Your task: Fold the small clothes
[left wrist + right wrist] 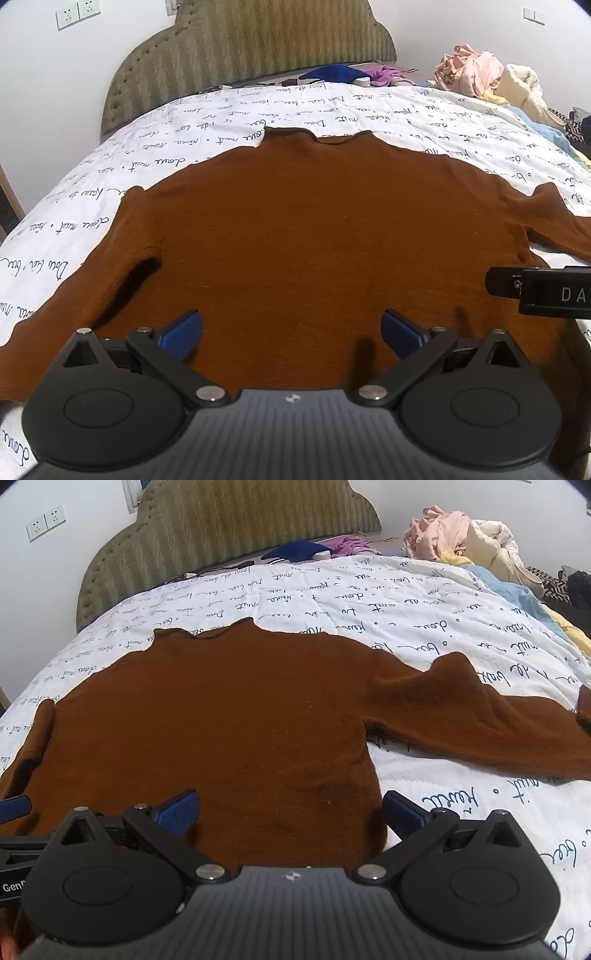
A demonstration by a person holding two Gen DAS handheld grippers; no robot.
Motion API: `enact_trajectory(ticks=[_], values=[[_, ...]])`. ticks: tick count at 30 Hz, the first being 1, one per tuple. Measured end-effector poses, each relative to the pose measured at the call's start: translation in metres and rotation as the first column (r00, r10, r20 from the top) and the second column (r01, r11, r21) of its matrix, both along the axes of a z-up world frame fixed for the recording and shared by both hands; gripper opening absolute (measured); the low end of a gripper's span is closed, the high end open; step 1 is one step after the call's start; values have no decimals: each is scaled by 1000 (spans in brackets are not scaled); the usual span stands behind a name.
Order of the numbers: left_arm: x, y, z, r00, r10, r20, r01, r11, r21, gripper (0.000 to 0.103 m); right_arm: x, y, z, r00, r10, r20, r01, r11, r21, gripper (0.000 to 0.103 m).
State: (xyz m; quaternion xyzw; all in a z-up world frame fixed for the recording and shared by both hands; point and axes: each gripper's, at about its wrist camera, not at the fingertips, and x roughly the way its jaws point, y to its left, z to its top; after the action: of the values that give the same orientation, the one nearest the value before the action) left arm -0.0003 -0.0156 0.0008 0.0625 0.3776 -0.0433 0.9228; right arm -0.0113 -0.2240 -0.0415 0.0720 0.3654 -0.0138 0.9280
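Over the brown sweater [314,229] we hold both the left gripper [291,328] and the right gripper [291,808] spread empty; we should pinch the hem corners evenly.

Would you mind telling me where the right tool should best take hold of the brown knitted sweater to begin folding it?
Probably the outstretched right sleeve of the brown knitted sweater, approached from its outer side. It lies flat on the white script-printed bedspread, clear of the body, so the open right tool could pinch it and carry it inward.
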Motion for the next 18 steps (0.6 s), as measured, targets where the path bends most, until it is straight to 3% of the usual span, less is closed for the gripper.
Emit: enact_trajectory(ticks=[18], values=[[0, -1, -3, 1000, -14, -1, 14, 1000, -17, 103, 1, -3, -4, 1000, -4, -4, 4, 1000, 0, 103]])
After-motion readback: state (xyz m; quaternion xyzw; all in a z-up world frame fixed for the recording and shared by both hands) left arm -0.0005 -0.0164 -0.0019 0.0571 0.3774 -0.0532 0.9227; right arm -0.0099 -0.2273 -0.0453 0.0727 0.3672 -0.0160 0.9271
